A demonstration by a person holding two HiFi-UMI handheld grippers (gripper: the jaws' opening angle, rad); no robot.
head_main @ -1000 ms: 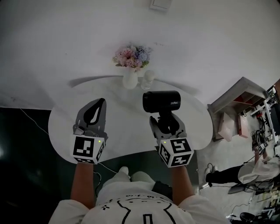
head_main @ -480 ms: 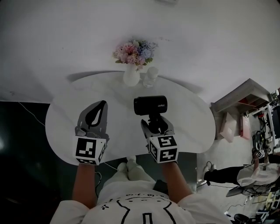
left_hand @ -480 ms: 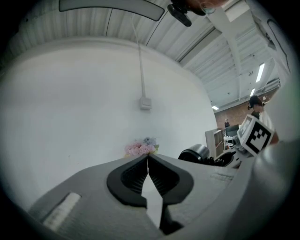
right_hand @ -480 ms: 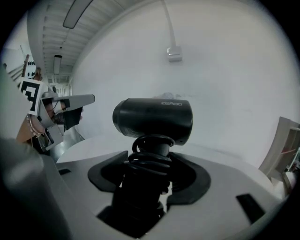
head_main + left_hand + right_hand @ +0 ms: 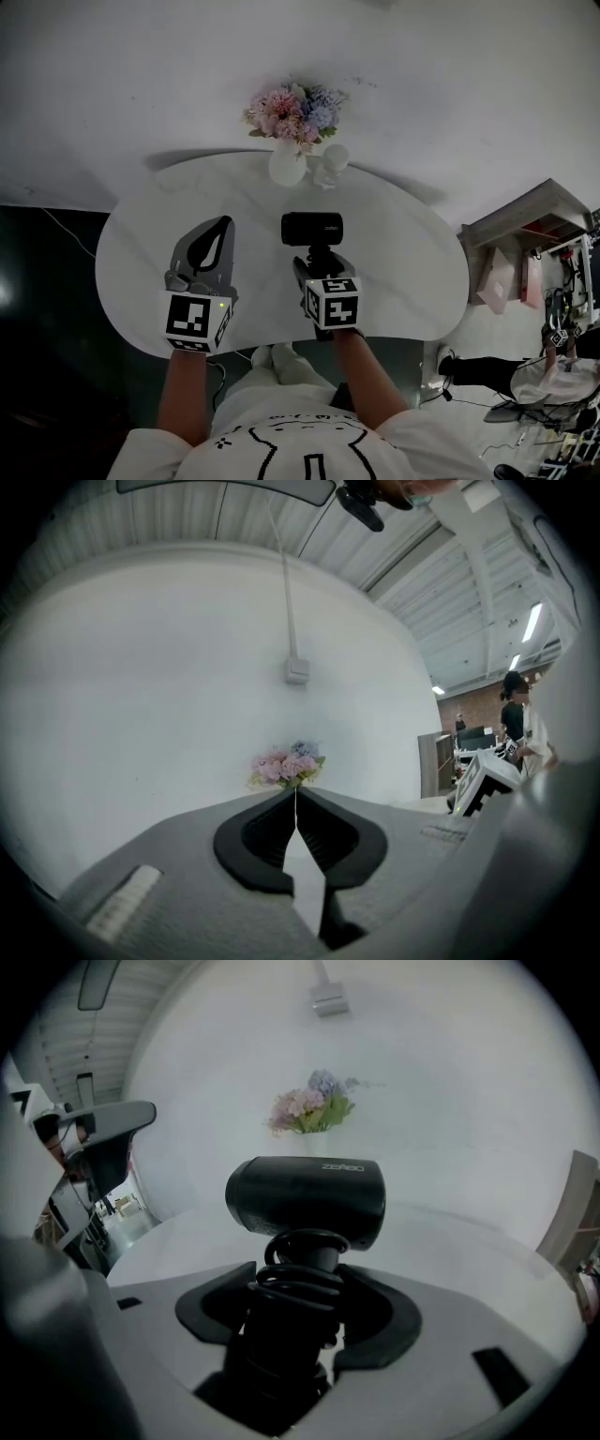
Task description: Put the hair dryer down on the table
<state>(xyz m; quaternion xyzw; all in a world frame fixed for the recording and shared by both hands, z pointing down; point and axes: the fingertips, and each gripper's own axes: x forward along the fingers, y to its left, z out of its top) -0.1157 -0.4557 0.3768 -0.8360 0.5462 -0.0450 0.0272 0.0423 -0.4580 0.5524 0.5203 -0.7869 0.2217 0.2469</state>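
Observation:
A black hair dryer (image 5: 312, 228) stands upright over the middle of the white table (image 5: 403, 258), barrel level and pointing sideways. My right gripper (image 5: 320, 264) is shut on its handle, which has the black cord wound round it. In the right gripper view the dryer (image 5: 305, 1199) rises from between the pads of the right gripper (image 5: 302, 1283). Whether the dryer touches the table I cannot tell. My left gripper (image 5: 218, 226) hovers over the table's left part, shut and empty; in its own view the left gripper (image 5: 295, 797) shows its tips meeting.
A white vase with pink and blue flowers (image 5: 292, 117) and a small clear bottle (image 5: 329, 165) stand at the table's far edge against the wall. A shelf unit (image 5: 530, 239) stands to the right. The person's knees (image 5: 281, 361) show at the near edge.
My right gripper has carried the hair dryer to the left, toward the table's middle and closer to the left gripper. The left gripper has stayed put.

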